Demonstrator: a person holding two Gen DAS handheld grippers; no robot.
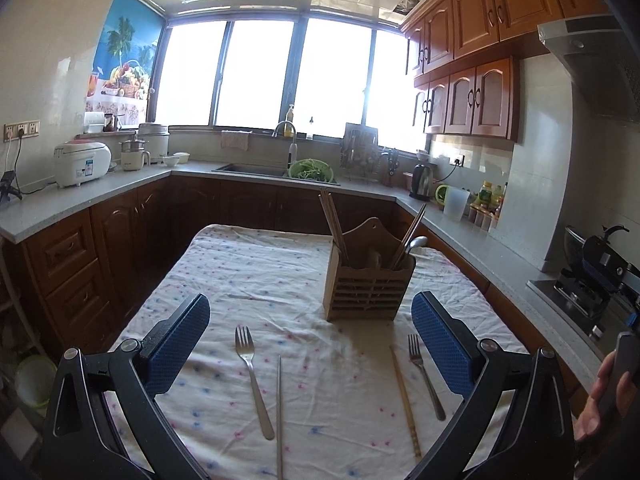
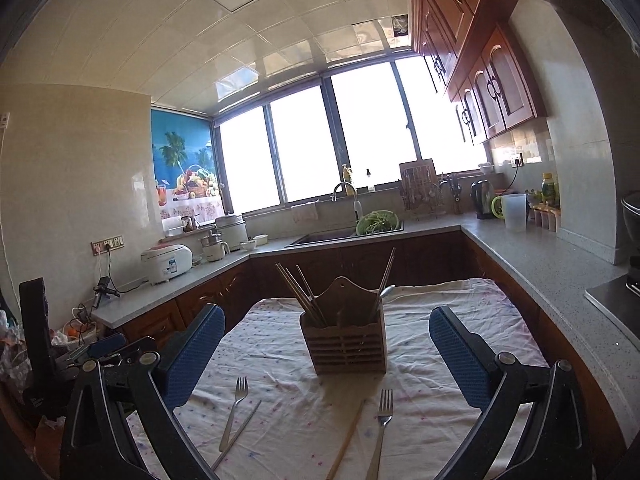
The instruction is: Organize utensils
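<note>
Both my left gripper [image 1: 310, 344] and right gripper [image 2: 326, 356] gape wide, holding nothing; I judge I'm between picks. Nearside of the wooden holder [image 2: 346, 346] lie two forks [image 2: 383, 420], a metal chopstick [image 1: 279, 408] and a wooden chopstick [image 1: 404, 396]; next I drop onto one.

Bright windows [image 1: 260, 72], wood cabinets [image 1: 472, 32], grey counter [image 2: 540, 256], tiled ceiling [image 2: 192, 28].
</note>
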